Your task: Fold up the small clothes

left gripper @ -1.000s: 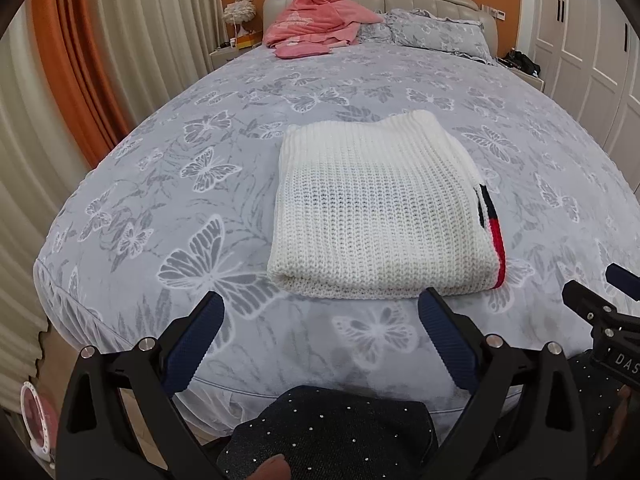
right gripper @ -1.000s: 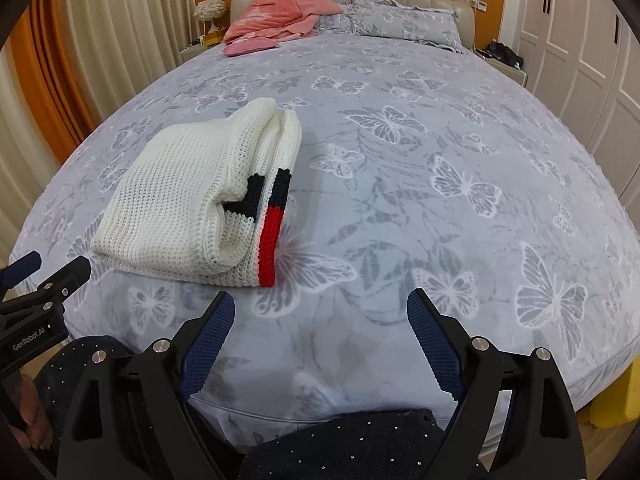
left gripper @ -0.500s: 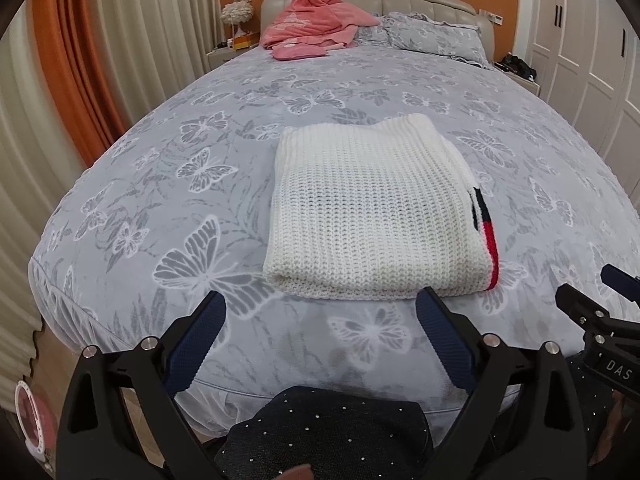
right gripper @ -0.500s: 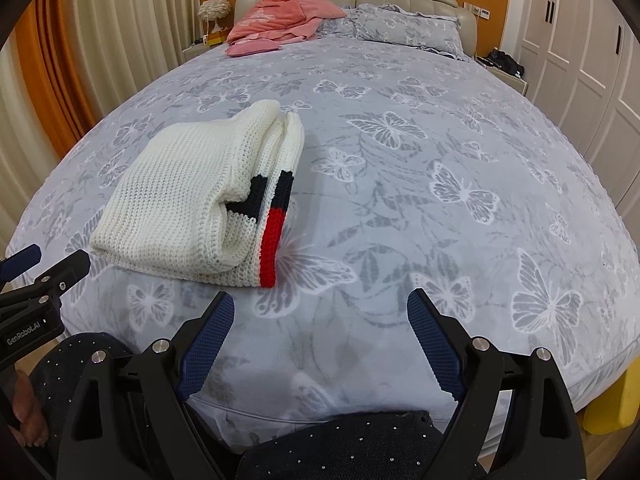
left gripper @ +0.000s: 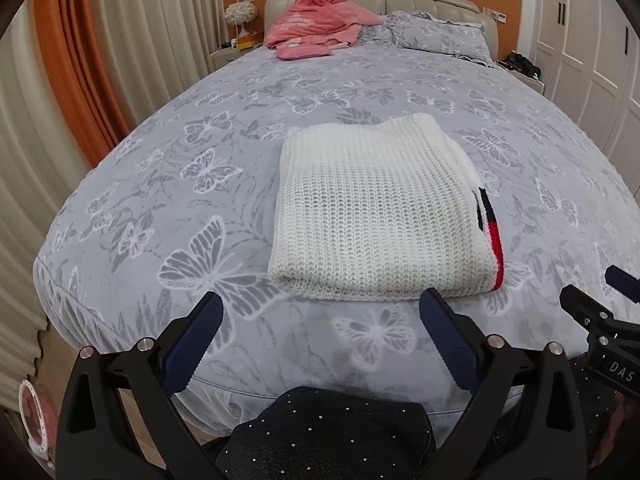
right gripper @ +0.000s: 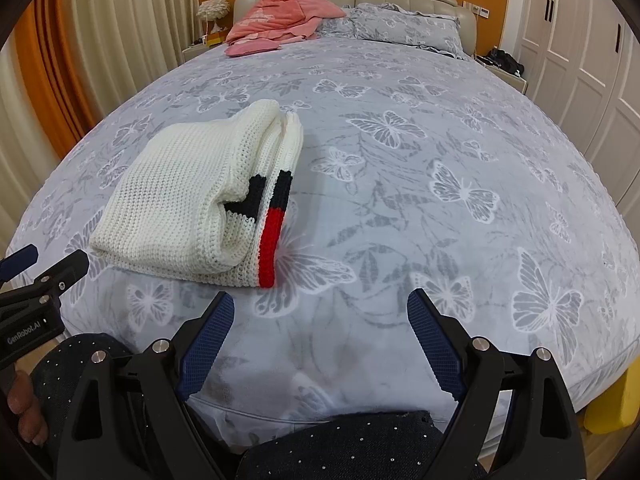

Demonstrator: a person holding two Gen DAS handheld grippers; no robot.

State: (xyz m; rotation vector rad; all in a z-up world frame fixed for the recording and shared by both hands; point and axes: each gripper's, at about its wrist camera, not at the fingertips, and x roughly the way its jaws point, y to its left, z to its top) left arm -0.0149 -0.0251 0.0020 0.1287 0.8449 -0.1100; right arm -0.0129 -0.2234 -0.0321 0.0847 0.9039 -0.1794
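Observation:
A white knitted sweater lies folded into a neat rectangle on the grey butterfly-print bed. Black and red stripes show at its right edge. My left gripper hangs open just short of the sweater's near edge, nothing between its blue pads. My right gripper is open too, over bare bedspread to the right of the sweater. Neither gripper touches the cloth. Each gripper's tip shows at the side of the other's view.
Pink clothes lie heaped by the headboard, with grey pillows beside them. Cream and orange curtains hang on the left, white wardrobe doors on the right. A person's dark speckled trousers fill the bottom of both views.

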